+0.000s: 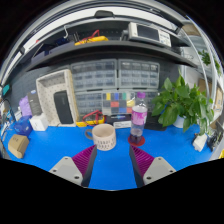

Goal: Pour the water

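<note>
A cream mug with a handle to its left stands on the blue table, just ahead of my left finger. To its right stands a clear bottle with a pink lower part and a pale cap, just beyond my right finger. My gripper is open, its magenta pads spread wide over bare blue table. Nothing lies between the fingers.
A green leafy plant stands at the right. Behind are drawer cabinets with small coloured blocks in front, a white box at the left, and small objects near the left table edge.
</note>
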Demonstrator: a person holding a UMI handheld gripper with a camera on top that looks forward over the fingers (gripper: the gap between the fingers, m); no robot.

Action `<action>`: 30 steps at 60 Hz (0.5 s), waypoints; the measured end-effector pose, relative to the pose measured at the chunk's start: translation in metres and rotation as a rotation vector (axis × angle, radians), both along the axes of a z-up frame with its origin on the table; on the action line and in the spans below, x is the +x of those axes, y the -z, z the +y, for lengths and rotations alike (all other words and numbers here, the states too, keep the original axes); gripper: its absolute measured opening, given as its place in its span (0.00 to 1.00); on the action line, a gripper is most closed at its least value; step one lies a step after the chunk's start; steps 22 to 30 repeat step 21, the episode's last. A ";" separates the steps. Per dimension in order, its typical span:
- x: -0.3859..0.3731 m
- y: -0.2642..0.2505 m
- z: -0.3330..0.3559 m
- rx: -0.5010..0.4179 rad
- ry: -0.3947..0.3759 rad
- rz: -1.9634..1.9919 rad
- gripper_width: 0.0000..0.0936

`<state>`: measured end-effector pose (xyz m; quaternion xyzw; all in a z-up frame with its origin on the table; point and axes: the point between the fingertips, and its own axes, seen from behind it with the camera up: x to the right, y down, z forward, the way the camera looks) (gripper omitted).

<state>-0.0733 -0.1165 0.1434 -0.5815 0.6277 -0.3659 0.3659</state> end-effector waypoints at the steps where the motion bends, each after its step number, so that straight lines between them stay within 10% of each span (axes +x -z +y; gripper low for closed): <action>1: -0.003 -0.004 0.005 0.002 -0.003 -0.006 0.68; 30: -0.037 -0.060 0.072 -0.010 -0.072 -0.087 0.69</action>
